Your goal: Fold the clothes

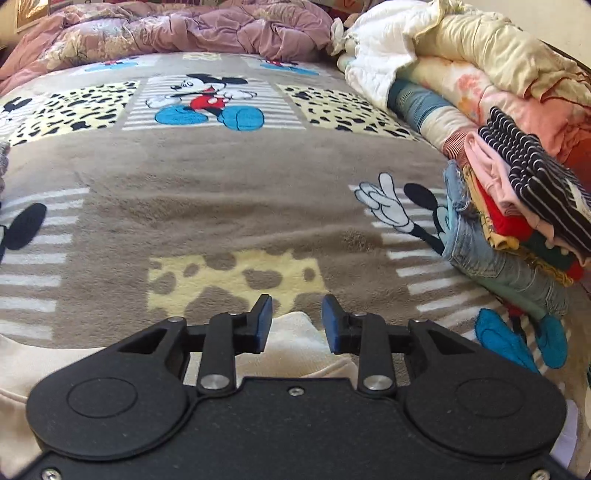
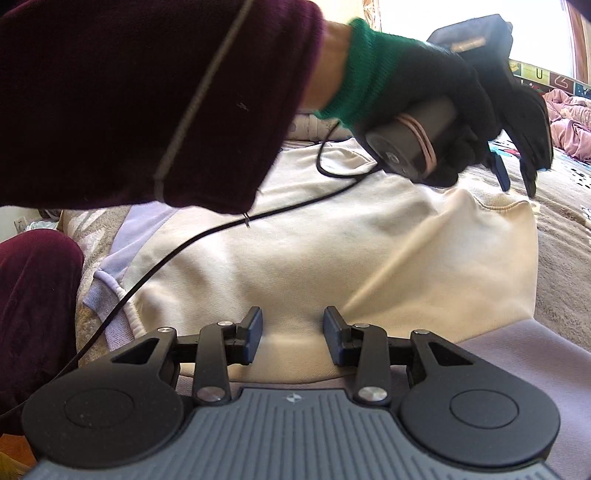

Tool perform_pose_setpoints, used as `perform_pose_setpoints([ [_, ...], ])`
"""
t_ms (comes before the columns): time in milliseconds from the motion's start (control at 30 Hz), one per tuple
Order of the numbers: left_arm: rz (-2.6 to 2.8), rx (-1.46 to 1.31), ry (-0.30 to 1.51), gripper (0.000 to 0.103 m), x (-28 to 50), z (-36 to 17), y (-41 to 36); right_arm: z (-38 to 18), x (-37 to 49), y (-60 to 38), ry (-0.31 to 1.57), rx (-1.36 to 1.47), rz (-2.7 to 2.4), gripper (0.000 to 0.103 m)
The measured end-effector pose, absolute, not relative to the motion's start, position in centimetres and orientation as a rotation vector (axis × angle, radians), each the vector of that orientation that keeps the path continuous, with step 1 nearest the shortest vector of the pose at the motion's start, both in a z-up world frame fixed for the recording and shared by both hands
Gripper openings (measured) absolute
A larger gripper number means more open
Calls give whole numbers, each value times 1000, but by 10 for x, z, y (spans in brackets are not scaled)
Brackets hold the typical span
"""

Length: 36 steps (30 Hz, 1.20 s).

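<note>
The left gripper (image 1: 297, 323) hovered with jaws apart over a cream garment (image 1: 295, 347) lying on the cartoon blanket (image 1: 221, 192). A stack (image 1: 517, 221) of folded clothes sat to the right, a rumpled quilt (image 1: 184, 33) beyond.

Ahead of our left tongs (image 1: 297, 323), the cartoon blanket (image 1: 221, 206) lies bare as far as the rumpled purple quilt (image 1: 177, 31). To the blanket's right, a stack of folded clothes (image 1: 517, 221) and piled bedding (image 1: 461, 62) wall off that side. Over the cream sweatshirt (image 2: 351, 251), our left hand (image 2: 443, 110) and a trailing black cable (image 2: 207, 236) cross in front of the right tongs (image 2: 293, 334).
</note>
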State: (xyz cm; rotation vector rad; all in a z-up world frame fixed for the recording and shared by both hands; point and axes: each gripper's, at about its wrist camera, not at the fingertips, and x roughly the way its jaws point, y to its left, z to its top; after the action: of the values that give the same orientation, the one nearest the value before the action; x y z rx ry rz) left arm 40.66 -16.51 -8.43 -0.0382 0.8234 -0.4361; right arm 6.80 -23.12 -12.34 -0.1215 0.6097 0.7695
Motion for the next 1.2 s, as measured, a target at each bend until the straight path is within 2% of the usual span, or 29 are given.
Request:
perform_pose_setpoints([
  [200, -468, 2, 815, 29, 388, -80, -160, -124, 90, -234, 611, -130, 767, 39],
  [500, -439, 122, 848, 28, 404, -132, -213, -131, 120, -229, 611, -130, 767, 39],
  [667, -454, 114, 853, 29, 404, -123, -210, -129, 127, -229, 616, -116, 776, 40],
  [800, -449, -33, 821, 29, 404, -101, -180, -128, 129, -230, 614, -121, 773, 40],
  [900, -434, -45, 835, 34, 407, -94, -179, -127, 131, -230, 615, -125, 772, 40],
  [1000, -395, 25, 827, 34, 410, -93, -188, -127, 135, -231, 616, -122, 773, 41],
  [1100, -359, -31, 836, 35, 414, -91, -172, -128, 139, -229, 624, -101, 781, 41],
  [1200, -329, -64, 823, 44, 411, -82, -138, -127, 145, -234, 646, -41, 798, 44],
])
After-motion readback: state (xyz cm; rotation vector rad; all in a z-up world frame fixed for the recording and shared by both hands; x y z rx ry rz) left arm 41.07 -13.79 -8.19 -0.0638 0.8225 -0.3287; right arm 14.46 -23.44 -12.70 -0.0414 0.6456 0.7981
